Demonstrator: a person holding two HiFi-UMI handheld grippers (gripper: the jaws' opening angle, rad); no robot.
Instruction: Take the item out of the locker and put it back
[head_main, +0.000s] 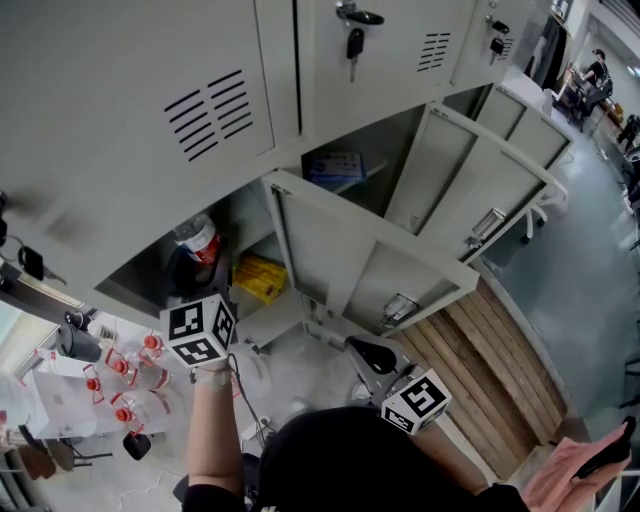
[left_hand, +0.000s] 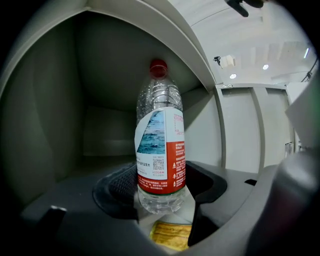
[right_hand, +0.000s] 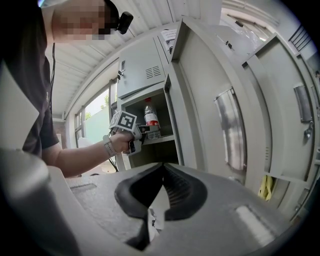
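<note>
The left gripper (left_hand: 162, 178) was clamped on the bottle (left_hand: 160, 145). Its jaws stood wide, one pad against each side of the clear lower body, just under the label (left_hand: 161, 150). The bottle stood upright between them, with its red cap (left_hand: 158, 67) well above the jaws. Directly below the jaws, seen through the gap under the bottle's base, lay a yellow packet (left_hand: 170, 235). I could not tell whether the base rested on the shelf. Beyond the bottle, straight ahead of the jaws, was the grey back wall (left_hand: 102, 135) of the locker (head_main: 150, 110) compartment, so the bottle was inside the locker, near its open front.

The right gripper (right_hand: 162, 172) had its jaws together, tips meeting, with nothing between them. It was held low and well back from the locker. Ahead of its jaws and to their right stood the open door (right_hand: 200, 100), seen nearly edge-on. Farther ahead and to the left of the jaws, a hand (right_hand: 119, 143) held the left gripper at the compartment's opening. That gripper's marker cube (right_hand: 123, 121) was just beside the bottle. In the head view, a blue box (head_main: 335, 165) lay in the next compartment, beyond the left gripper and to its right.
</note>
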